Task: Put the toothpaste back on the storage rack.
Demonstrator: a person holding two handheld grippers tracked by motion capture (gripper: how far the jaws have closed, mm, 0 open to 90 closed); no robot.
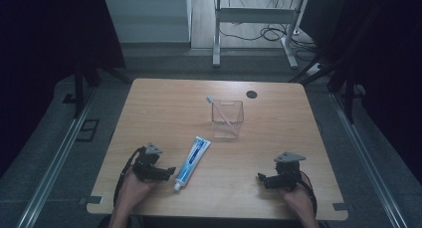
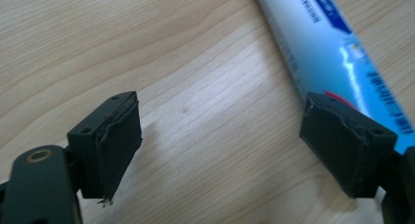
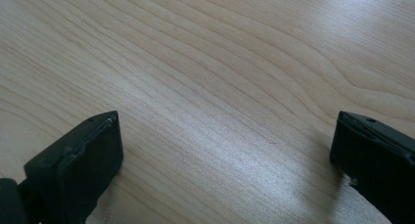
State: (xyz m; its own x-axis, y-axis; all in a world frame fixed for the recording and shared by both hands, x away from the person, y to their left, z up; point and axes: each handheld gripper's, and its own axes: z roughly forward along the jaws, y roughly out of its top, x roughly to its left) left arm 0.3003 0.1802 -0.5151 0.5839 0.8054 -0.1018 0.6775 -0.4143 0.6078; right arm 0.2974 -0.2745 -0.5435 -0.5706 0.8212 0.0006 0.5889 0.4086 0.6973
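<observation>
One clear cup (image 1: 228,119) (far centre) holds a leaning toothbrush (image 1: 218,108). The toothpaste tube (image 1: 193,161) lies just right of your left gripper (image 1: 169,171), jaws spread; your right gripper (image 1: 261,177), near right, is spread too.

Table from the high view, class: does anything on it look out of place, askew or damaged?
Little stands out. The toothpaste tube lies flat and slanted beside the left gripper, outside the clear cup, where a toothbrush leans. In the left gripper view, the pad on one finger looks frayed at its edge. Nothing is spilled.
</observation>
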